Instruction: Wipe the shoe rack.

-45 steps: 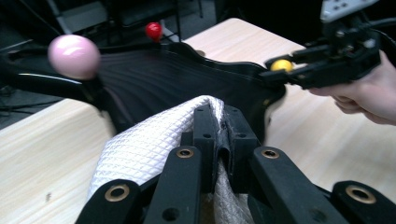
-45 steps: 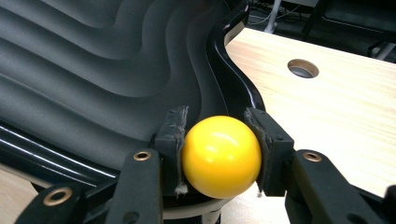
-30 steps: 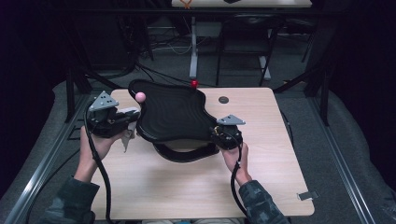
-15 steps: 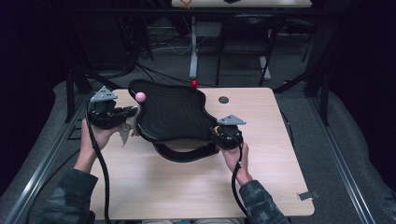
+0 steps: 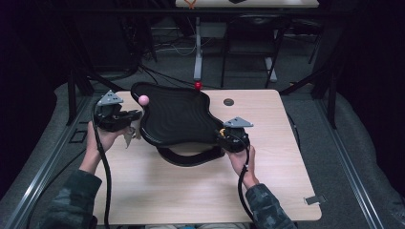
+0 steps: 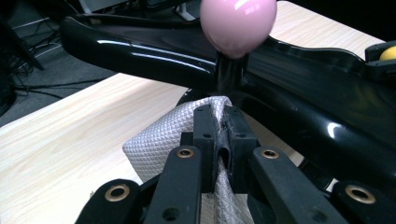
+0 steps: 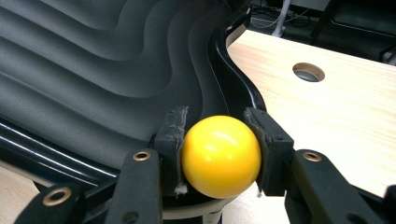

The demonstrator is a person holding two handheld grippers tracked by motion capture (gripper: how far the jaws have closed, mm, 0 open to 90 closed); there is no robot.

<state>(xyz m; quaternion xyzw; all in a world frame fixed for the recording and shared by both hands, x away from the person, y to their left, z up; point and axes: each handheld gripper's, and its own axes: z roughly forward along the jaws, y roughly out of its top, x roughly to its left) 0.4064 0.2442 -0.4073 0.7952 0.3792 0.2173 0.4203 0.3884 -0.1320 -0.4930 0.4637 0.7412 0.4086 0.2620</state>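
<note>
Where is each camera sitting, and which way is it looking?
High view: above the person's side, looking forward and down on the light wooden table; both forearms and each claw show.
Left gripper view: on the left claw, shut on a white quilted cloth, facing a pink ball knob.
Right gripper view: on the right claw, shut on a yellow ball knob.
All three share the wavy black plastic tray.

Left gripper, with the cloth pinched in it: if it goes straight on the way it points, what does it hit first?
Probably the black stem under the pink knob, on the black tray rim; the left gripper and its white cloth look close, though depth is unclear.
</note>
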